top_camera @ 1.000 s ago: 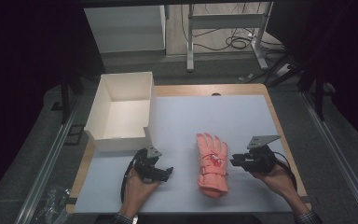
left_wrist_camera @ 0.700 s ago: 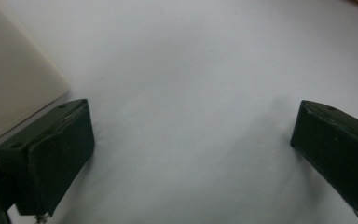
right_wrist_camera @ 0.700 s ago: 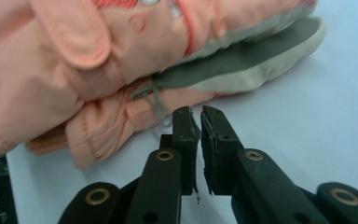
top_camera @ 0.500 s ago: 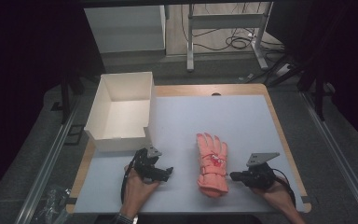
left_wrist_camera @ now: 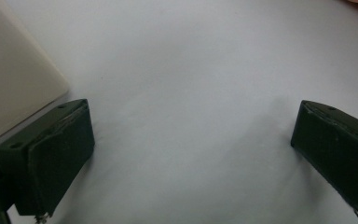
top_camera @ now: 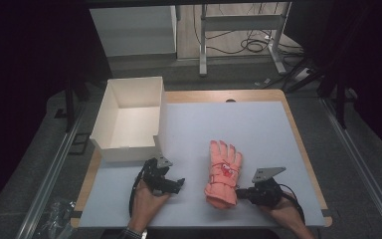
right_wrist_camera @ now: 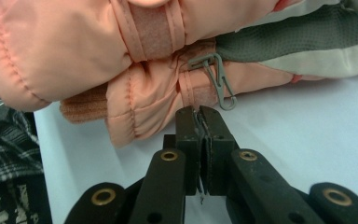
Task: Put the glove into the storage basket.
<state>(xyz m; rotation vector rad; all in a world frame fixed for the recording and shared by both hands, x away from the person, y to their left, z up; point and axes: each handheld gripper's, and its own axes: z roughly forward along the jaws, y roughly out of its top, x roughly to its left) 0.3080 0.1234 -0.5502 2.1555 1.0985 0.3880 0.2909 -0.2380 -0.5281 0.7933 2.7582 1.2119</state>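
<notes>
Your right claw sits low at the near right of the surface, its tip right at the cuff end of the salmon-pink glove; in the right gripper view that claw has its 2 jaws pressed together, and they have just been closing, with nothing visibly caught between them, though their tips meet the padded cuff of the glove just below a small grey clip and you cannot tell from here whether a fold of fabric is nipped. The glove lies flat, its fingertips pointing away from you and its cuff toward you, roughly in the middle of the near half of the surface, between your 2 hands. Its grey mesh palm section shows at the upper right of the right gripper view. Your left claw rests near the front left, well apart from the glove and just in front of the open white box; in the left gripper view its jaws stand spread wide over bare surface, holding nothing, with a corner of the box at the left edge. The box stands at the far left of the surface, its open top facing up
</notes>
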